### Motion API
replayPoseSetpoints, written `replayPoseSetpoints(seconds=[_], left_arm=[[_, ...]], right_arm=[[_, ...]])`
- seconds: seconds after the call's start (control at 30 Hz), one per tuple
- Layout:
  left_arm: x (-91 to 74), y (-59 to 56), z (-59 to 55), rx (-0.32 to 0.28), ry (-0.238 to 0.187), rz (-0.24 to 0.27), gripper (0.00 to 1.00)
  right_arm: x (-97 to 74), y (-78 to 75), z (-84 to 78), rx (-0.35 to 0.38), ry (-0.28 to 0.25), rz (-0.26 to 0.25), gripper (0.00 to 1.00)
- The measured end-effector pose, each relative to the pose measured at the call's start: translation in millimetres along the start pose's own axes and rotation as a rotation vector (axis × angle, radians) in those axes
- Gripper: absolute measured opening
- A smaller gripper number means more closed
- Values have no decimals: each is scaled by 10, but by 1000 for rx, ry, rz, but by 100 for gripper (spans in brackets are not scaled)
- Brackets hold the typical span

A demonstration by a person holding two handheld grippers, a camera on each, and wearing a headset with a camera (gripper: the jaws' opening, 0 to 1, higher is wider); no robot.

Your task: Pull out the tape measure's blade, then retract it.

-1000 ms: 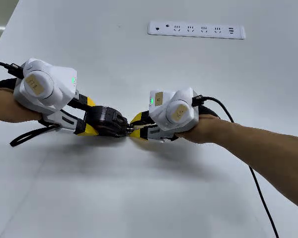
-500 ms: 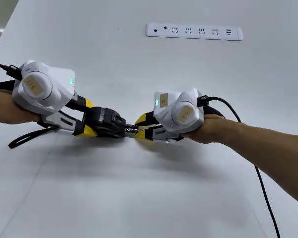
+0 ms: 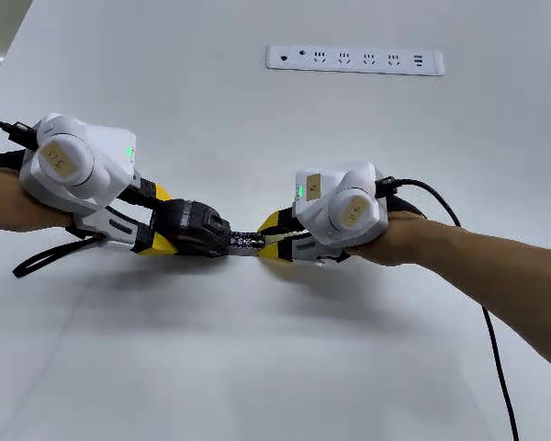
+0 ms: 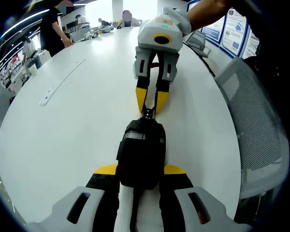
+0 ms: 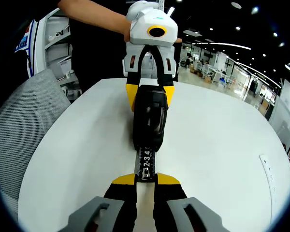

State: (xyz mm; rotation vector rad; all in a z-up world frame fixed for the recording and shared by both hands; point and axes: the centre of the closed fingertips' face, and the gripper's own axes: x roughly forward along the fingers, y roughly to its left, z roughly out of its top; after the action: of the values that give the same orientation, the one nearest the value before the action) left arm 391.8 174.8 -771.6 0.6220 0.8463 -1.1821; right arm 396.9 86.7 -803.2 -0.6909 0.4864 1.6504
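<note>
Beneath tape measure, white table (open-plan office beyond)

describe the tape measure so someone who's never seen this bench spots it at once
On the white workbench, nearer than the power strip, look between the two hand-held grippers. The tape measure is clamped by the left hand-held gripper, its short blade pinched by the right hand-held gripper. Unlike their white bodies, it is a blocky black case.

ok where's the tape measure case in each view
Head view: tape measure case left of centre.
Left gripper view: lower centre, between its jaws.
Right gripper view: centre, above the blade.
Shared landmark: the white power strip.
</note>
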Motion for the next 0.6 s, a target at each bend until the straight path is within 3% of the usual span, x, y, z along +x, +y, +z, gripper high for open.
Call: replayPoseSetpoints(seconds=[0.6], left_arm=[[0, 4, 2, -2, -1, -2, 26]], right_arm=[[-152, 7, -140, 4, 18, -3, 8]])
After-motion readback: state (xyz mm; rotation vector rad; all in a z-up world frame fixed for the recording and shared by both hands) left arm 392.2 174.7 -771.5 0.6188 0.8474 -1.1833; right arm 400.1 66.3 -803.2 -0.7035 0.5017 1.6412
